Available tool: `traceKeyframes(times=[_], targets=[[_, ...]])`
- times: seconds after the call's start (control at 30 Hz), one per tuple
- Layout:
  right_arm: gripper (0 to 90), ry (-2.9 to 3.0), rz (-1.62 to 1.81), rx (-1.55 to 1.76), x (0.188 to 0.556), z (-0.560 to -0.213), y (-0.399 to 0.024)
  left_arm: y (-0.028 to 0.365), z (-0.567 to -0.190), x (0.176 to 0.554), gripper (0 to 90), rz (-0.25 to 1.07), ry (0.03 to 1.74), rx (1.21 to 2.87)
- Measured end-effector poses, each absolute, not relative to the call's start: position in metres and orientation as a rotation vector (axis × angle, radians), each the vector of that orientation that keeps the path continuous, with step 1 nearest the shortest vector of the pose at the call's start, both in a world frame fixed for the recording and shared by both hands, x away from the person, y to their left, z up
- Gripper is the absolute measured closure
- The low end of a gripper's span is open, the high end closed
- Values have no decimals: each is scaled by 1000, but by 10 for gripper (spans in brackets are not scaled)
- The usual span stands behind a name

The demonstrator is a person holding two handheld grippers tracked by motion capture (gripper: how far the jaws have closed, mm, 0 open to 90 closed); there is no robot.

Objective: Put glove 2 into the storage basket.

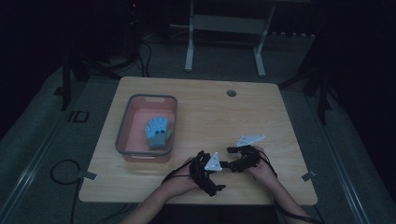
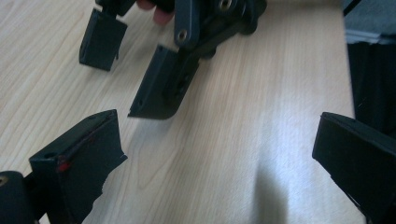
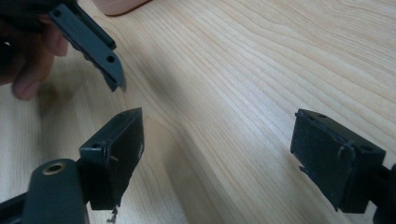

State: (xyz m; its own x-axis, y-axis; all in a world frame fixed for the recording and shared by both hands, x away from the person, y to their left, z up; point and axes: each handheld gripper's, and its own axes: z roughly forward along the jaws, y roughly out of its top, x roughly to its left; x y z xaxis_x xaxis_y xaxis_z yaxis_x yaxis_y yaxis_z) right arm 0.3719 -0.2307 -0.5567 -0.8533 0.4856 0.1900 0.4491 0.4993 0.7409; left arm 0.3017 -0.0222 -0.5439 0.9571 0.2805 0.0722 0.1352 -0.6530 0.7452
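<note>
A light blue glove [image 1: 158, 132] lies inside a pink bin with a grey rim [image 1: 122, 126] on the left half of the wooden table [image 1: 219, 112]. Near the table's front edge a person holds both grippers close together, facing each other. My left gripper [image 1: 218, 171] [image 2: 219, 158] is open, with bare wood between its jaws, and the right gripper's jaws [image 2: 159, 84] hang just ahead of it. My right gripper [image 1: 229, 158] [image 3: 224, 154] is also open and empty. One jaw of the left gripper [image 3: 88, 42] and a hand's fingers [image 3: 28, 60] sit at its upper left.
A round cable hole [image 1: 231, 93] sits near the table's far edge. A corner of the pink bin [image 3: 119, 5] shows at the top of the right gripper view. White table legs [image 1: 189, 46] stand behind, and cables [image 1: 63, 170] lie on the floor at left.
</note>
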Motion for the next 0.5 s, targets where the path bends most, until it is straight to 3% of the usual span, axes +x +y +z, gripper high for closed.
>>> traceKeyframes(times=[0.5], targets=[[173, 2657, 1311, 857, 368, -562, -241, -14, -549, 298, 18, 235, 339, 2247]])
